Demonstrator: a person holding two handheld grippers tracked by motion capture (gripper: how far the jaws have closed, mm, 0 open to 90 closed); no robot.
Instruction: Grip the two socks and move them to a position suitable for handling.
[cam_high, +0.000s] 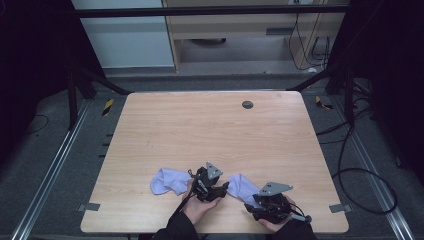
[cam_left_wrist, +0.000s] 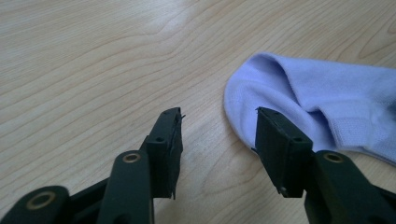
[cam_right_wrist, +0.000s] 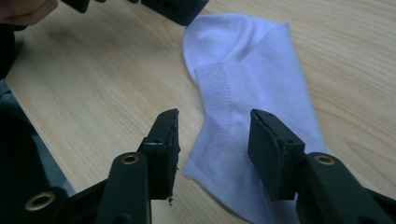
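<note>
Two lavender socks lie near the table's front edge. One sock (cam_high: 165, 181) is to the left of my left gripper (cam_high: 220, 190). The other sock (cam_high: 240, 184) lies between the two grippers. In the left gripper view the left gripper (cam_left_wrist: 218, 114) is open over bare wood, its right jaw at the rounded end of that sock (cam_left_wrist: 327, 93). In the right gripper view the right gripper (cam_right_wrist: 214, 115) is open, its jaws astride the cuff end of the sock (cam_right_wrist: 261, 70), and the pads do not press it. The left gripper (cam_right_wrist: 175, 7) shows at the sock's far end.
The wooden table (cam_high: 210, 130) has a small grey round cap (cam_high: 247, 104) near its far edge. Both hands rest at the front edge. Black frame struts and cables (cam_high: 350, 165) lie on the floor around the table.
</note>
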